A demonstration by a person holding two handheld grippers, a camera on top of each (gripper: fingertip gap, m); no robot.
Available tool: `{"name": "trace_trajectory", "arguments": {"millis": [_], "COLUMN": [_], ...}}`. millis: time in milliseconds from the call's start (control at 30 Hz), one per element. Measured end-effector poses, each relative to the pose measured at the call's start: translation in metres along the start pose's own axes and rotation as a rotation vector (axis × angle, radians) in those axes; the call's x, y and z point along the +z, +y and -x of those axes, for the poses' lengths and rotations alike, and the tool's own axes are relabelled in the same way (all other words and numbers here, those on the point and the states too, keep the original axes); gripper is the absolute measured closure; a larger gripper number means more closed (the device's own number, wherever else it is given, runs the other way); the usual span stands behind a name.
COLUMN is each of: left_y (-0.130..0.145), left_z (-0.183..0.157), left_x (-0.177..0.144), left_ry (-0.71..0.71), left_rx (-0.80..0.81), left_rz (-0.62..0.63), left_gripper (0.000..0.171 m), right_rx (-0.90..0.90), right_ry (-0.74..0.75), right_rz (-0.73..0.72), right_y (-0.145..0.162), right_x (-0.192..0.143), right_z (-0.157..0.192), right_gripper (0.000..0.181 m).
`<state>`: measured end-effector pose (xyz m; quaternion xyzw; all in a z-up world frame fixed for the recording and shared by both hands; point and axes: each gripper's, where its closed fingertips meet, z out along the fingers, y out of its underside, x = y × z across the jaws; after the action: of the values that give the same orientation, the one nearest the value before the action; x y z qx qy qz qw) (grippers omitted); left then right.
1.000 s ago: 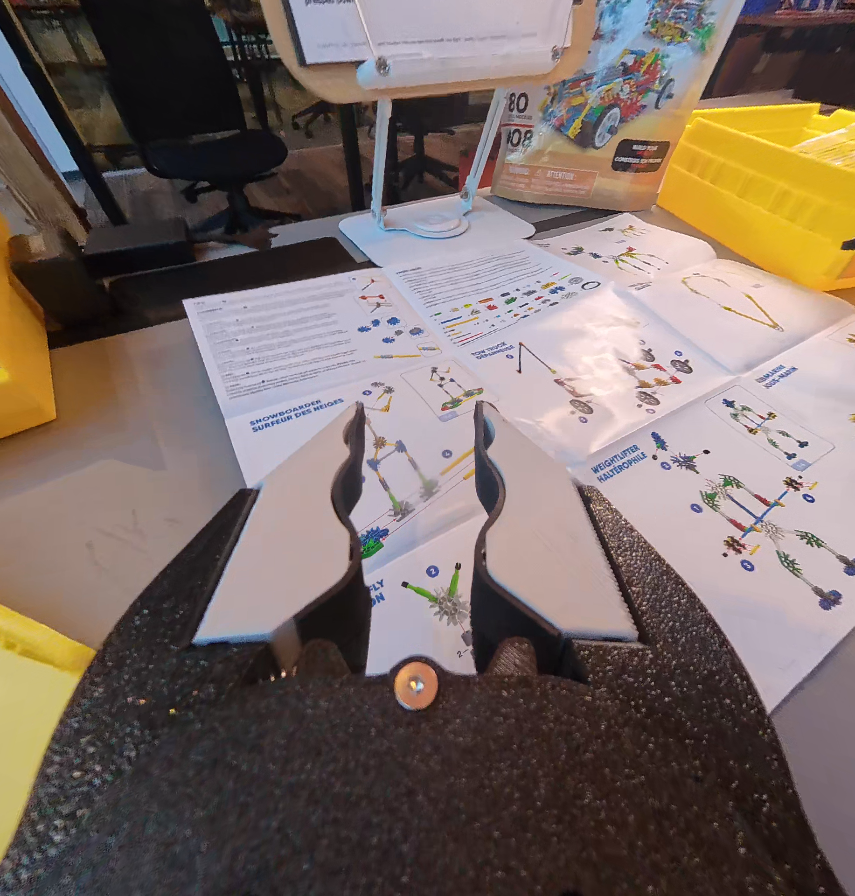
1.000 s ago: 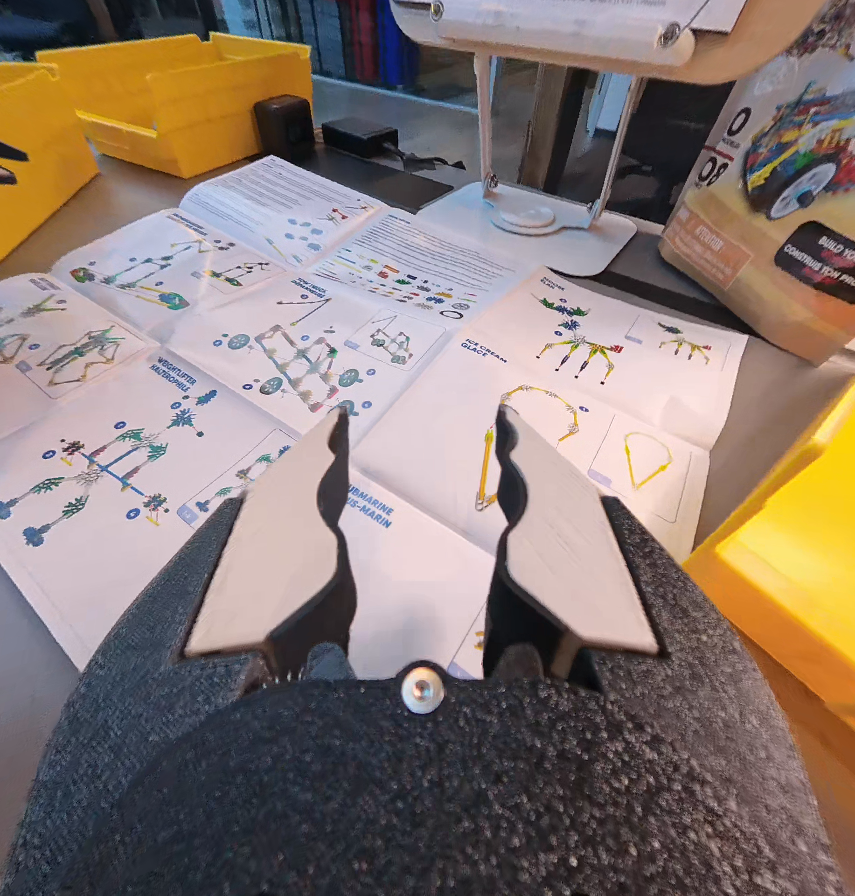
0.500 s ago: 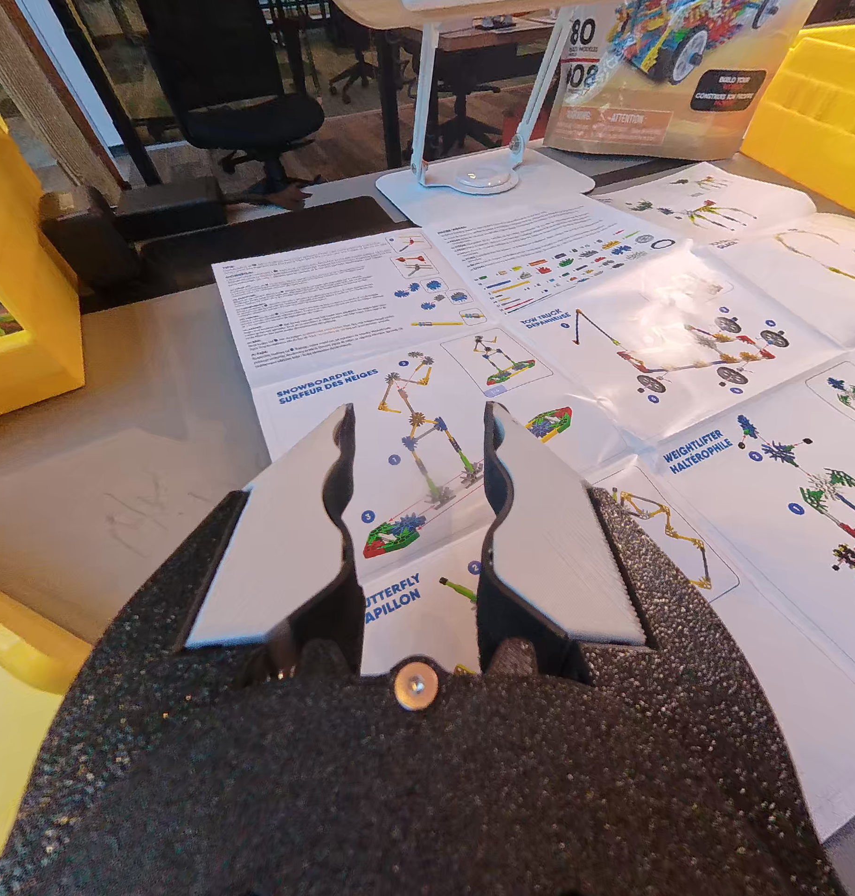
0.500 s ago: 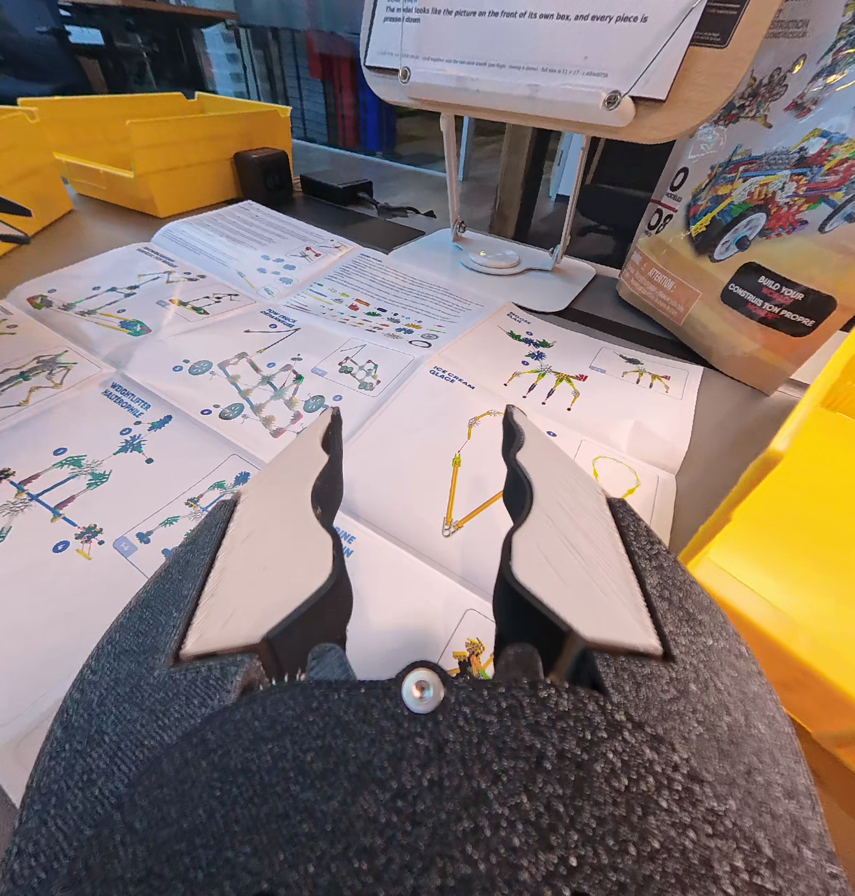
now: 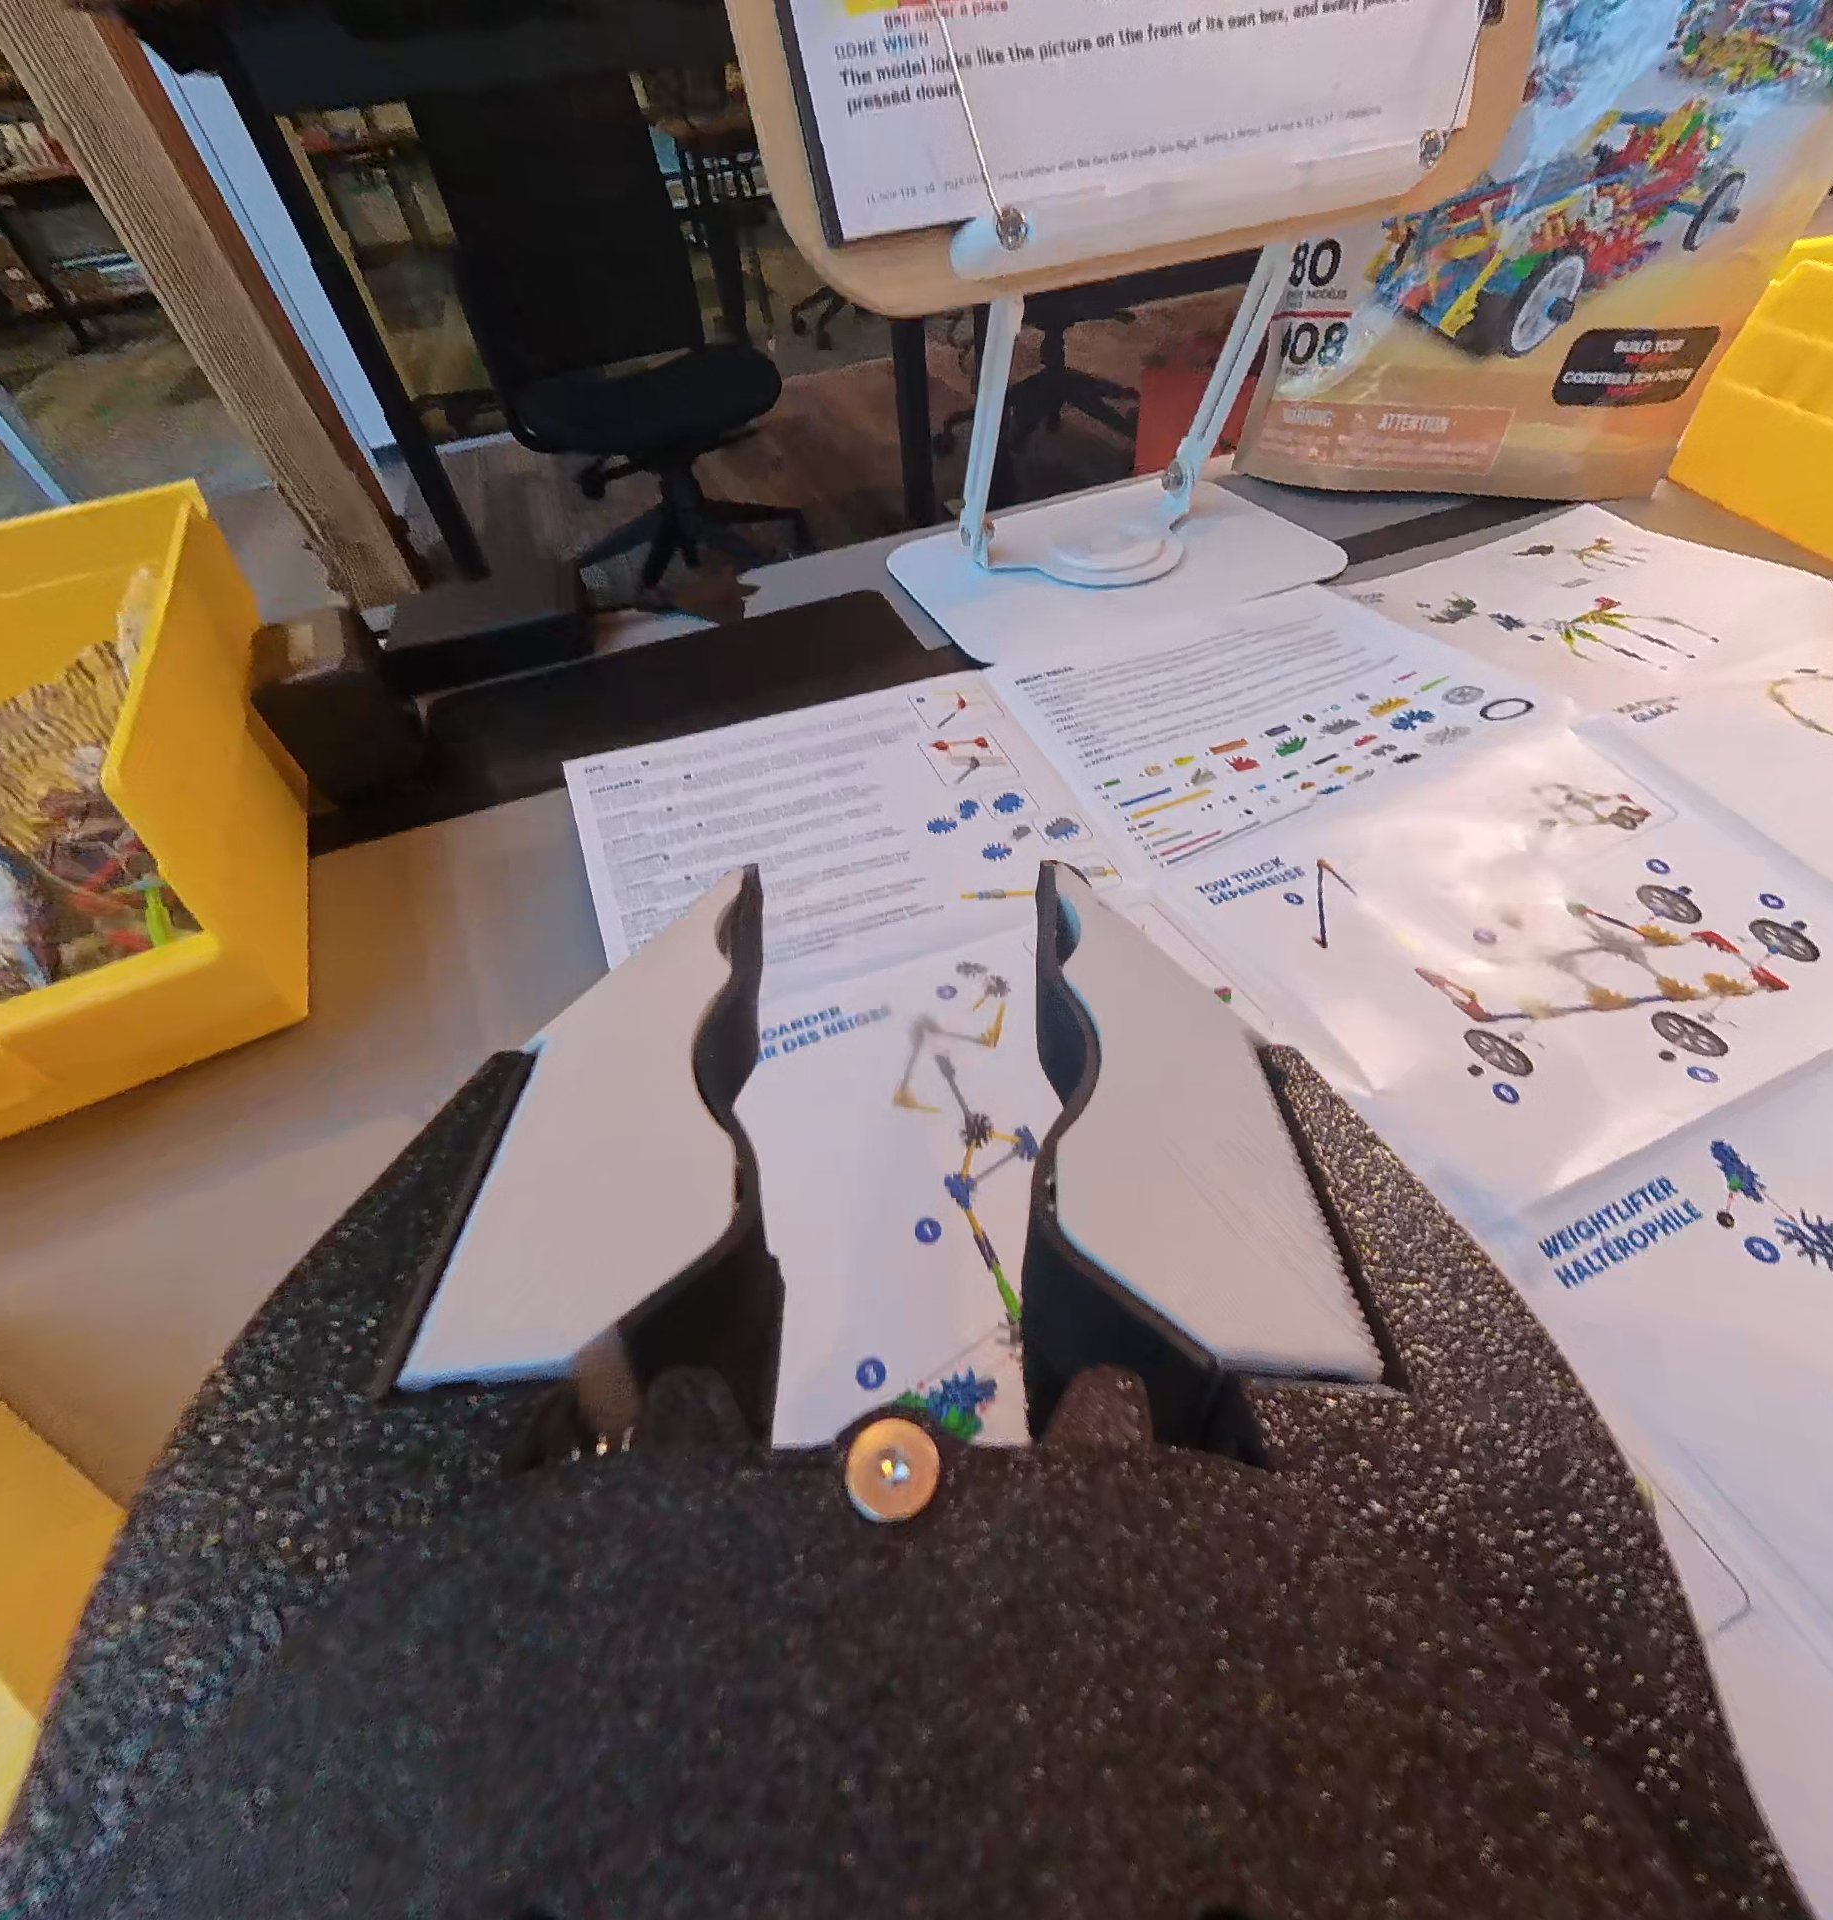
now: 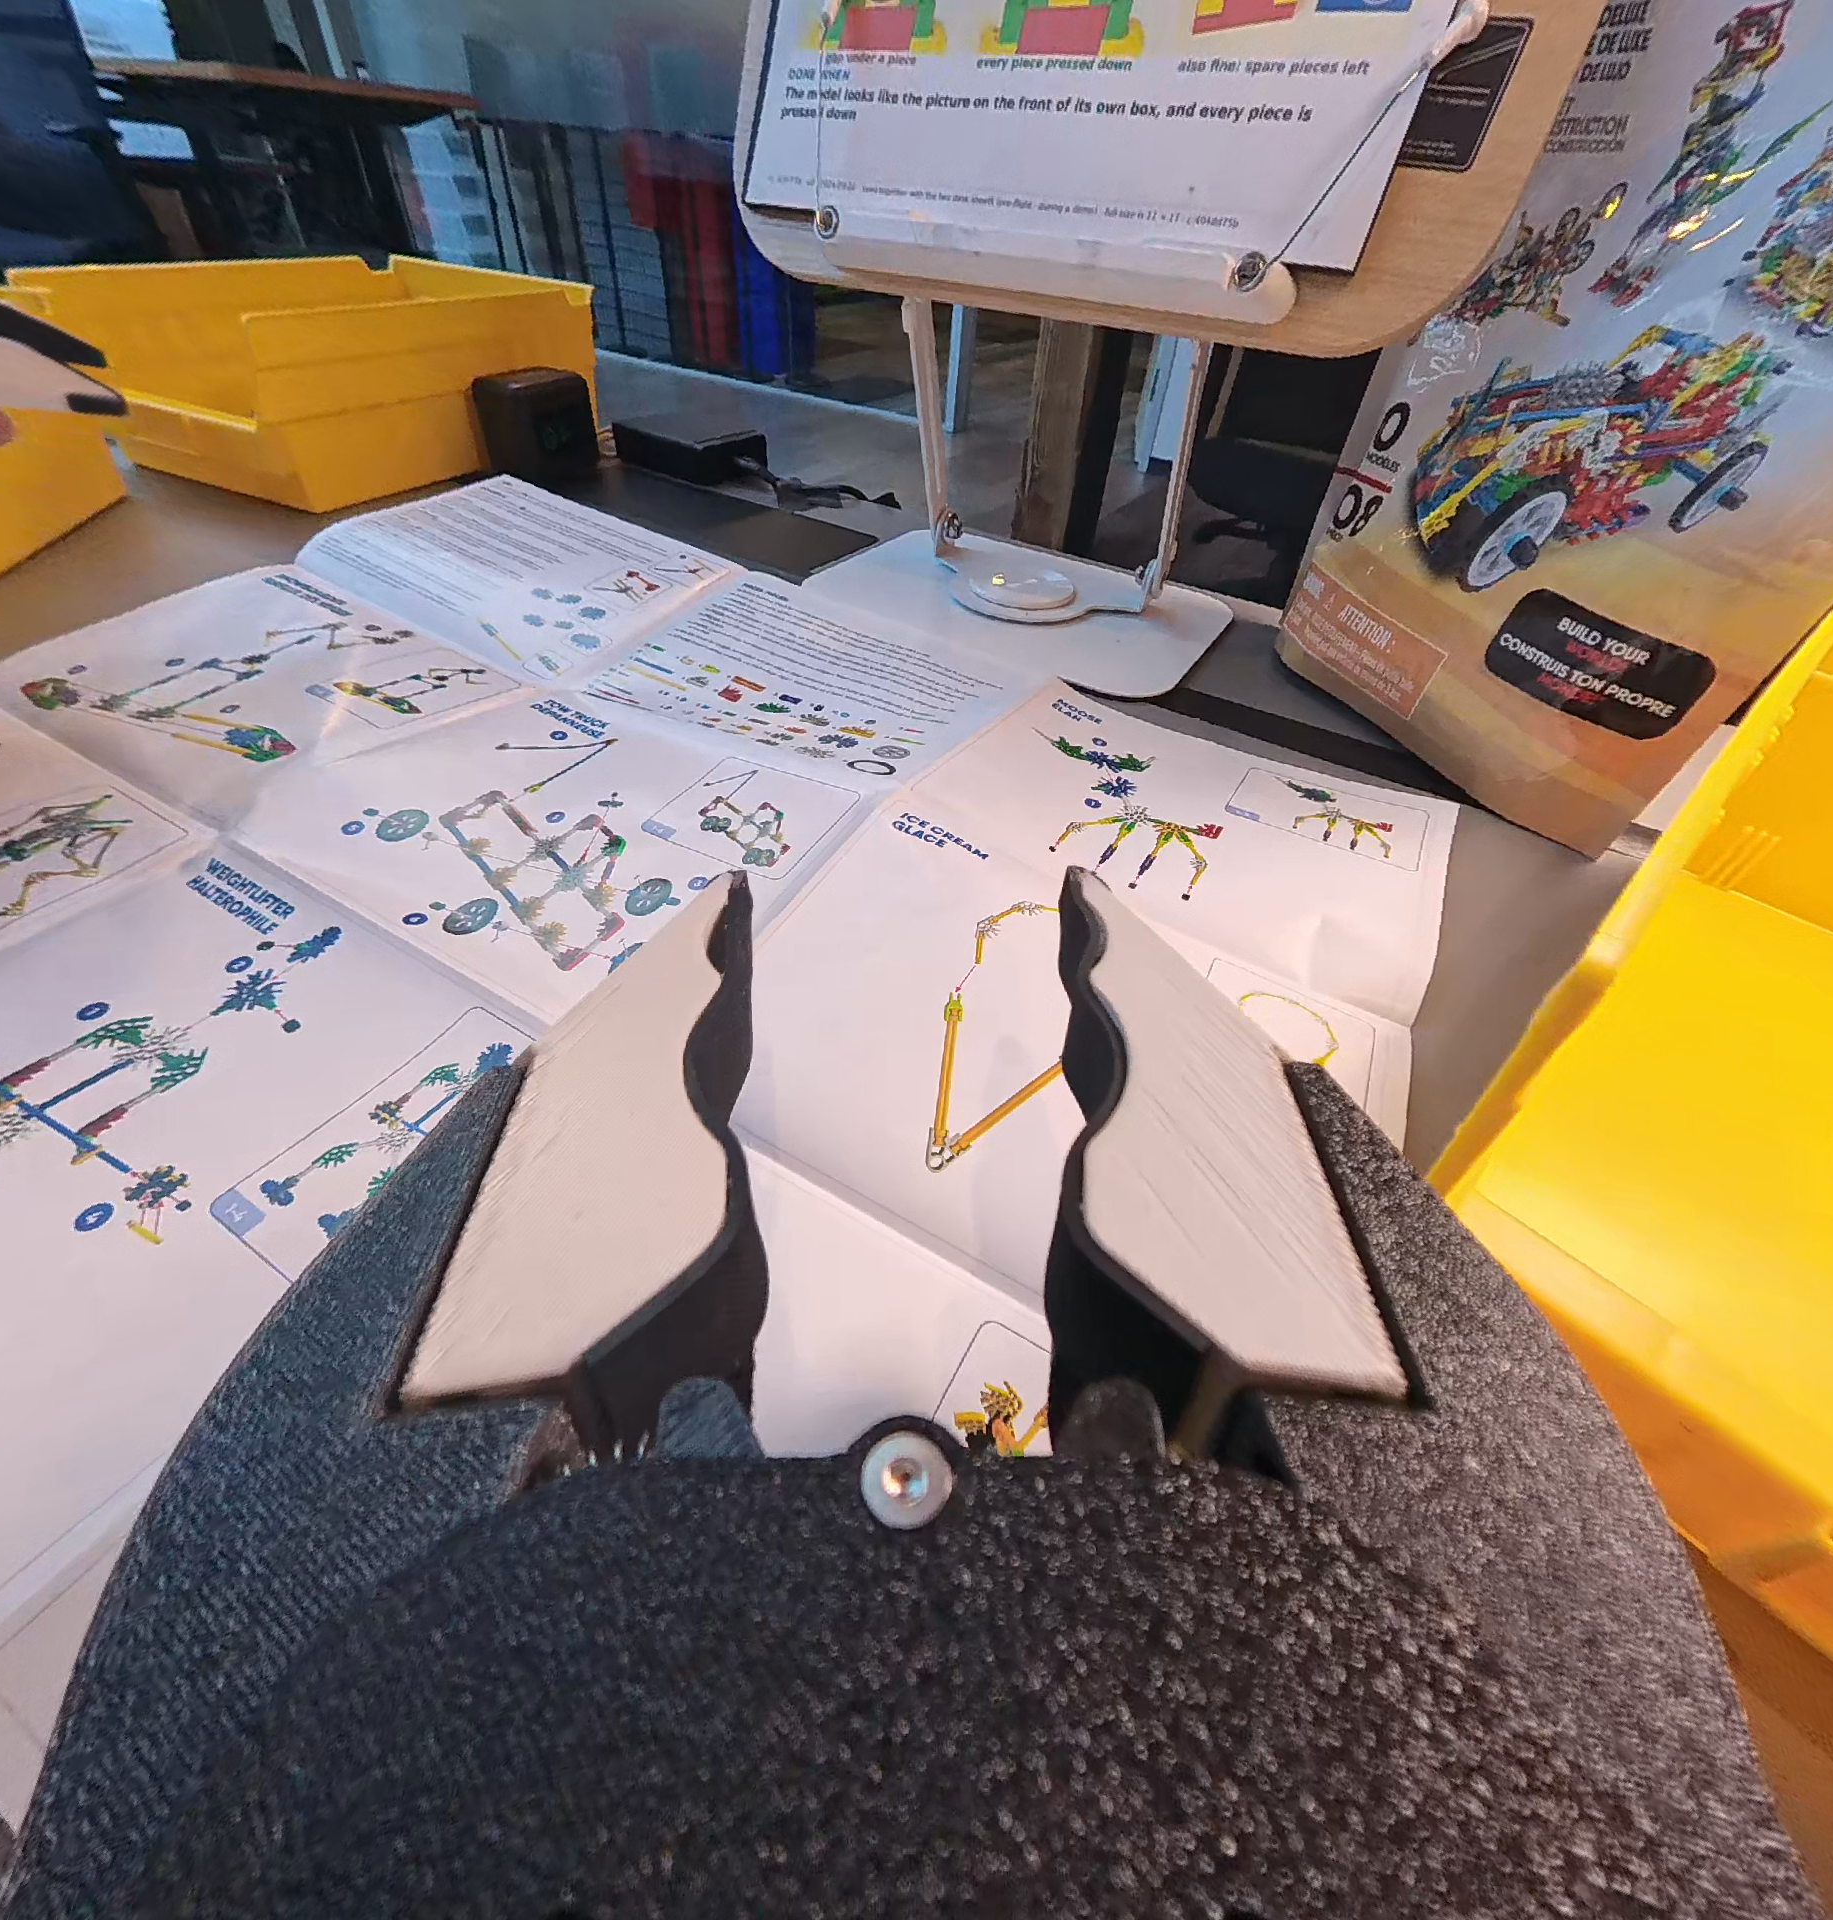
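Observation:
A large white unfolded instruction sheet (image 5: 1463,987) with coloured drawings of rod-and-connector models lies flat on the grey table. It also shows in the right wrist view (image 6: 600,831). My left gripper (image 5: 896,883) is open and empty, held above the sheet's left part. My right gripper (image 6: 901,888) is open and empty, held above the sheet's right part. The tip of the left gripper (image 6: 50,374) shows at the far left edge of the right wrist view.
A yellow bin (image 5: 164,831) with bagged coloured parts stands at left, yellow bins (image 6: 309,374) at far left and another (image 6: 1722,1195) at right. A white stand (image 6: 1037,613) with a printed page and a toy-set box (image 6: 1618,436) stand behind the sheet. The left gripper's tips are roughly 35 cm from the right gripper's.
Both grippers have tilted up and drawn back a little, so the stand, the box and the bins show higher and fuller. Both stay open and empty.

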<state>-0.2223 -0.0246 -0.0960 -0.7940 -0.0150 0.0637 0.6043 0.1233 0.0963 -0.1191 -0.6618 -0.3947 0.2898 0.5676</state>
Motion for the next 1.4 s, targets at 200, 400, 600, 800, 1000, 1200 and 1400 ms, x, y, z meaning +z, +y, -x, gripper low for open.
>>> {"name": "trace_trajectory", "arguments": {"millis": [200,400,600,800,1000,1200,1400], "left_y": [-0.019,0.011,0.012,0.04,0.064,0.056,-0.008], "left_z": [0.019,0.051,0.072,0.104,0.091,0.084,0.07], "left_x": [0.046,0.084,0.111,0.141,0.139,0.138,0.109], "left_ry": [-0.038,-0.107,-0.158,-0.231,-0.047,0.037,0.083], "left_rx": [0.002,-0.061,-0.096,-0.064,-0.313,-0.466,-0.408], "left_rz": [-0.017,0.096,0.144,0.314,0.393,0.331,0.091], "left_gripper": [0.122,0.127,0.132,0.133,0.12,0.131,0.139], "right_rx": [0.021,-0.026,-0.103,-0.142,-0.112,-0.082,-0.161], "right_ry": [0.002,0.023,-0.035,-0.135,-0.143,-0.154,-0.161], "right_rz": [-0.022,-0.013,-0.025,-0.053,-0.016,-0.048,-0.055], "right_y": [-0.003,-0.005,-0.032,-0.059,-0.033,-0.041,-0.044], "right_x": [-0.003,0.002,0.045,0.098,0.09,0.083,0.081], "right_z": [-0.003,-0.006,0.006,0.04,0.035,0.033,0.043], "right_gripper": [0.124,0.124,0.124,0.124,0.126,0.129,0.13]}}
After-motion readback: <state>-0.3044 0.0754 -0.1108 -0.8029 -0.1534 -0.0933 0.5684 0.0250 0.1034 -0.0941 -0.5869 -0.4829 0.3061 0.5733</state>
